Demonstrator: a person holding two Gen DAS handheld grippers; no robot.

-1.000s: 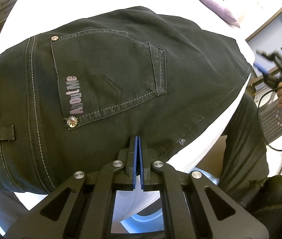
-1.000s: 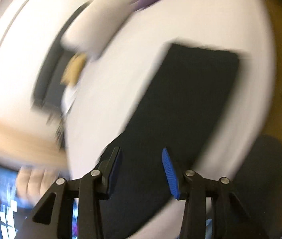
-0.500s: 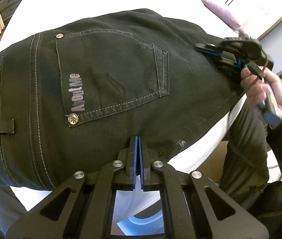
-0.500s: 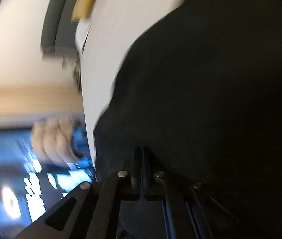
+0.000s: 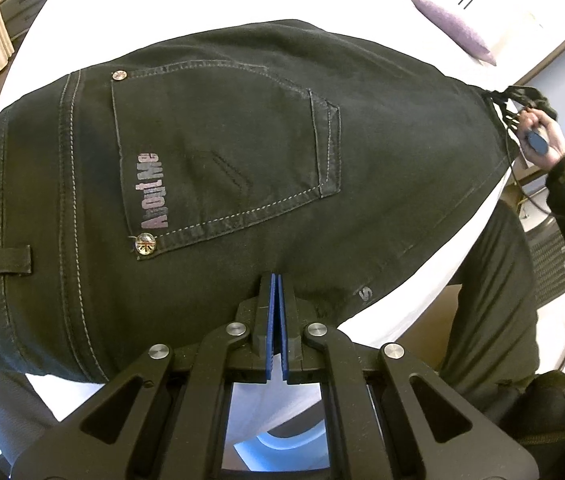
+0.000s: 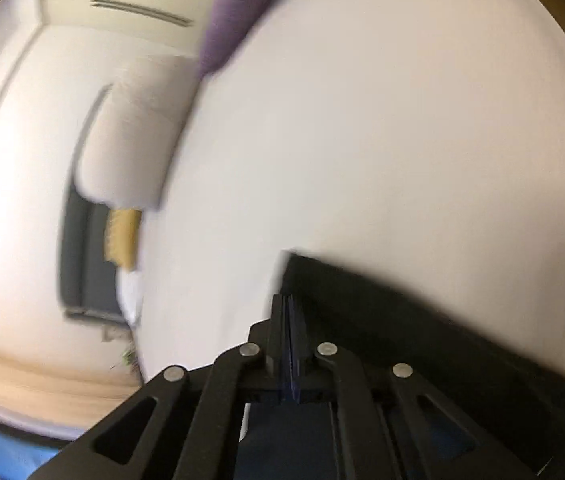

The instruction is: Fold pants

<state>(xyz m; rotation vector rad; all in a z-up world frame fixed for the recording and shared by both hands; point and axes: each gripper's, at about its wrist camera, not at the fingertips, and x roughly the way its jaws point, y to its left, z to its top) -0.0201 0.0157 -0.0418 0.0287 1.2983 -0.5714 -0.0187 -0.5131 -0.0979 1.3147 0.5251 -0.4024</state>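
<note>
**Both grippers now have the pants pinned at opposite ends**

The white bed [image 5: 422, 276] fills most of both views, with the black pants [image 5: 242, 168] lying flat across it, back pocket up, already doubled to a short, wide block. A second ago the right gripper [image 6: 290, 312] was swinging in with its jaws apart; half a second ago it closed over dark cloth, and now it is clamped on the far corner of the pants, seen at the right edge in the left wrist view (that corner is pulled to a taut point). The left gripper [image 5: 274, 292] stays pressed together on the near edge by the crotch seam. With two ends held, the next fold looks ready to start.

Behind the bed: a purple pillow [image 5: 454, 28], a cream pillow [image 6: 138, 132], a small yellow cushion [image 6: 122, 236]
</note>
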